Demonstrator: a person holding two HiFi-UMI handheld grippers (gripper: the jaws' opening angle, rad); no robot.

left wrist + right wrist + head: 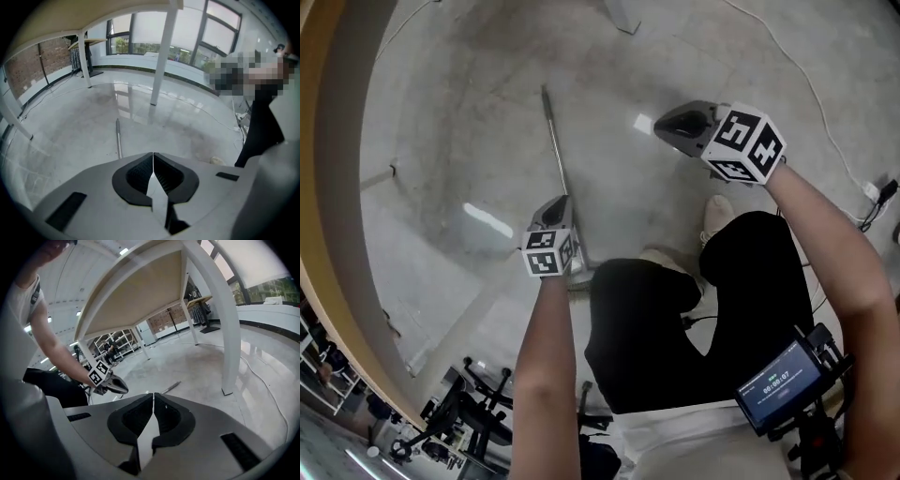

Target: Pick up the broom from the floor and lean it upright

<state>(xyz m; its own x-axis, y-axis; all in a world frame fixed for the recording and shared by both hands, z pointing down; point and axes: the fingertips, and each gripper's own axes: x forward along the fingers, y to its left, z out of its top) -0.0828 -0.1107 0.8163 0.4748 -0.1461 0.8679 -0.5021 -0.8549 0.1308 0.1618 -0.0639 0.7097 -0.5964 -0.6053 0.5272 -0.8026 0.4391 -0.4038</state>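
You are hovering the left gripper (pixel 555 214) just over the near stretch of the broom (pixel 555 141), and its jaws are sitting pressed together with nothing between them. So the first thing you are needing is to spread them before you go any lower; shut as they are, they would likely only knock the handle aside. Aim to be bringing the jaws down astride the handle, one on each side, square across it rather than along it, and to be closing only once it sits well in between. The right gripper (pixel 675 127) is hanging off to the right, well apart from the broom, with its jaws likewise shut and empty. It is probably best saved for a second hold further up the handle, since a long pole gripped at one point is likely to swing or twist as it rises. When lifting, you will want to be tipping it up about its near end rather than hoisting the whole length. The broom is lying flat on the pale, glossy floor (pixel 469 122), running from beside your leg (pixel 647 319) straight away from you. What is showing is a slim, straight, grey handle that looks like metal, with its far tip free on open floor. Its near end is hiding behind the left gripper and your leg, so the brush head cannot be made out. Being thin, round and smooth, it is likely to roll or slip under a loose pinch.
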